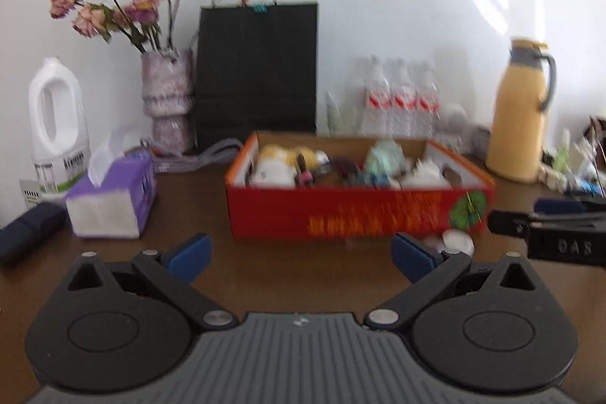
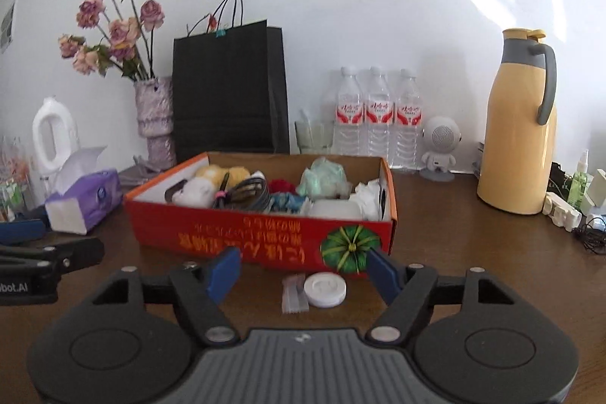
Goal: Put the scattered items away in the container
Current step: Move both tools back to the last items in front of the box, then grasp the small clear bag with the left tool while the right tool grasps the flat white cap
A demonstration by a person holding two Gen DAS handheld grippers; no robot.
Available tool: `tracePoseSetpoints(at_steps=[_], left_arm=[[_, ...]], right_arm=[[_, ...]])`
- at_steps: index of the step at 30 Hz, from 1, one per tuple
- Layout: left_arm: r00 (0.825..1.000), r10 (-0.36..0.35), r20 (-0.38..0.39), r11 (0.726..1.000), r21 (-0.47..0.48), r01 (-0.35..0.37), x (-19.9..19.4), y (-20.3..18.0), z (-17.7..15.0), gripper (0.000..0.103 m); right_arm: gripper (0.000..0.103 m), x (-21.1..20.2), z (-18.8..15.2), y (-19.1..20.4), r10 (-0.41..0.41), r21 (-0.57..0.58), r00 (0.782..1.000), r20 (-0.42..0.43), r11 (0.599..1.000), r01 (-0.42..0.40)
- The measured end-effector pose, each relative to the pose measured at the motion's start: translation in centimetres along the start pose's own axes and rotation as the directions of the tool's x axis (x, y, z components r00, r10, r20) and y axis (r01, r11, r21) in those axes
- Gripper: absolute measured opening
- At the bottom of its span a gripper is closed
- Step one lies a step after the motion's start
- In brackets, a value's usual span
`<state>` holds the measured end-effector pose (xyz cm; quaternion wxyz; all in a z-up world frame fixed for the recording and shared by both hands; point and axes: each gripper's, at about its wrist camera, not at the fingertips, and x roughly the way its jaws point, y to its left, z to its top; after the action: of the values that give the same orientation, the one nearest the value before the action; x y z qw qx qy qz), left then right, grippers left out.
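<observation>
Container: red cardboard box point(image 2: 261, 237) at the middle of the brown table point(image 2: 473, 271); already crowded with soft toys, a coiled cable and crumpled paper; its long printed side faces both cameras
Left out: white round lid point(image 2: 325, 289) and a small clear packet point(image 2: 293, 292), touching or nearly so; both on the table just outside the box's near wall, below its green pumpkin print; in the right wrist view they lie at 12 o'clock from the jaws, in the left wrist view the lid sits at about 1 o'clock
Right gripper point(image 2: 305, 277): jaws apart and empty; the lid and packet lie just ahead of the gap, nothing pressed
Left gripper point(image 1: 301, 258): jaws spread wide; nothing between them; bare table ahead, box beyond
Step in hand: likely the last pickups, since most items appear boxed
Next move: right gripper seems best placed; ease forward so the pads straddle the flat lid, close, lift over the near wall, release inside; the thin packet may need a separate, lower pinch
Risk: lid is low and may slide against the box
</observation>
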<state>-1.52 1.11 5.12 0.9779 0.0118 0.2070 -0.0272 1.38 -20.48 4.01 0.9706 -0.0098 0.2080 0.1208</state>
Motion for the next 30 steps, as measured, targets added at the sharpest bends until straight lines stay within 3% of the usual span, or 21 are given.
tracePoseSetpoints(at_steps=[4,7,15,16,17,25,26,28,30], left_arm=[[0.998,-0.033,-0.058,0.999,0.032,0.035,1.2,-1.0,-0.8,0.100],[0.995,-0.063,-0.078,0.998,0.015,0.064,2.2,-1.2,-0.3,0.089],[0.982,-0.158,-0.104,0.987,-0.038,0.155,6.1,-2.8,2.0,0.081],[0.979,-0.165,-0.116,0.986,-0.042,0.161,6.8,-3.2,2.2,0.080],[0.977,-0.170,-0.130,0.985,-0.037,0.167,7.5,-3.7,2.3,0.079],[0.941,-0.250,-0.227,0.967,-0.022,0.252,12.1,-7.8,2.7,0.072],[0.941,-0.241,-0.238,0.968,0.008,0.250,12.7,-8.6,2.6,0.069],[0.939,-0.227,-0.259,0.968,0.048,0.247,13.7,-9.5,2.3,0.050],[0.930,-0.231,-0.285,0.968,0.031,0.250,14.5,-9.6,2.2,0.042]], right_arm=[[0.049,4.0,-1.0,-1.1,-0.015,-0.011,0.993,-0.115,1.000,0.013],[0.048,7.0,-1.0,-2.1,-0.010,-0.004,0.987,-0.159,1.000,0.010],[0.047,10.8,-0.5,-2.3,0.039,-0.034,0.972,-0.231,0.998,-0.049],[0.043,10.9,-0.7,-2.2,0.047,-0.033,0.971,-0.233,0.998,-0.056],[0.038,10.8,-0.7,-2.2,0.045,-0.037,0.972,-0.232,0.998,-0.055],[0.038,7.1,-0.8,-5.8,0.025,0.096,0.988,-0.154,0.995,-0.010],[0.038,6.7,-0.9,-6.5,0.022,0.123,0.990,-0.139,0.992,-0.005],[0.038,6.0,-1.0,-7.4,0.028,0.158,0.995,-0.093,0.987,-0.014],[0.038,5.3,-1.1,-7.5,0.038,0.156,0.998,-0.040,0.987,-0.031]])
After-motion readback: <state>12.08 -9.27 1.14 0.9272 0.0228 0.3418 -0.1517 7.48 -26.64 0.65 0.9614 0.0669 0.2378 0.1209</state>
